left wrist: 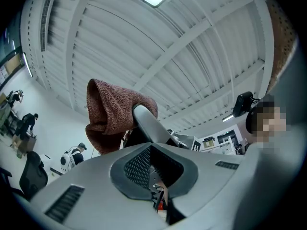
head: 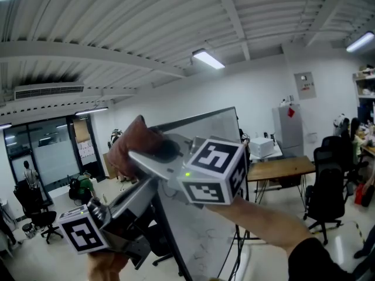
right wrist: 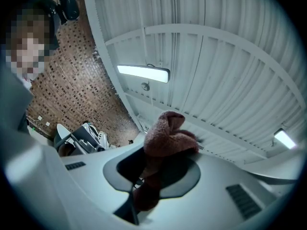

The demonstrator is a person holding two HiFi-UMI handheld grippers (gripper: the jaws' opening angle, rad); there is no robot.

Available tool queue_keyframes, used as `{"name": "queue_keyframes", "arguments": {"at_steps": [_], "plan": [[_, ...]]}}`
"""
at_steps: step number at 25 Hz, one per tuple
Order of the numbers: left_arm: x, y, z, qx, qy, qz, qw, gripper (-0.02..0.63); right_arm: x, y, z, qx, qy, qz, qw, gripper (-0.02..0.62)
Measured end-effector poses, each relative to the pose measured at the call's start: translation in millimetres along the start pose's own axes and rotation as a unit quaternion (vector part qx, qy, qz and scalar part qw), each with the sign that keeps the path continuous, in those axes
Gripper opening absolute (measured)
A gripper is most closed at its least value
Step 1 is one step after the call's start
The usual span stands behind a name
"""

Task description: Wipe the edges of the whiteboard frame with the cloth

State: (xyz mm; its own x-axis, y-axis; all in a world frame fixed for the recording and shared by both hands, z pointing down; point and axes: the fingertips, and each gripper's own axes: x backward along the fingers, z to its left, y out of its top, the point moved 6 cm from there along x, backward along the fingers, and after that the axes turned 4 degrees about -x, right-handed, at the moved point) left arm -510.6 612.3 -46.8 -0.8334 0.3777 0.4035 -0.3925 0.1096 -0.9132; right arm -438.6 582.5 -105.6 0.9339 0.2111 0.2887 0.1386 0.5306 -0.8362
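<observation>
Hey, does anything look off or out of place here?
Nothing spilled or broken. Only the cloth looks untidy: it is wadded into a lump in the right hand-held gripper, by the top left corner of the whiteboard.

Head view looks across the room; gripper views face up at the white ribbed ceiling [left wrist: 192, 42].
All three share the near reddish-brown terry cloth [left wrist: 108, 111].

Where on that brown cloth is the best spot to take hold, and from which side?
Grip the thick folded lobe of the cloth that bulges out beyond the right tongs, coming in from the left, opposite them. Those are shut on the cloth's other end, bunched between them, so the doubled, free lobe is probably the only part open to a firm pinch.
</observation>
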Motion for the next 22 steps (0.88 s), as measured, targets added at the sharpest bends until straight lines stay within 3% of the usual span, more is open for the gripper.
{"name": "queue_keyframes", "arguments": {"at_steps": [16, 22], "plan": [[-37.6, 27.1, -0.2, 0.014, 0.019, -0.035, 0.9991, -0.005, -14.4, 38.5, -36.4, 0.011, 0.030, 0.024, 0.999, 0.089], [-51.5, 25.7, 7.0, 0.014, 0.029, -0.041, 0.9986, -0.003, -21.9, 40.2, -68.9, -0.022, 0.038, 0.034, 0.998, 0.089]]}}
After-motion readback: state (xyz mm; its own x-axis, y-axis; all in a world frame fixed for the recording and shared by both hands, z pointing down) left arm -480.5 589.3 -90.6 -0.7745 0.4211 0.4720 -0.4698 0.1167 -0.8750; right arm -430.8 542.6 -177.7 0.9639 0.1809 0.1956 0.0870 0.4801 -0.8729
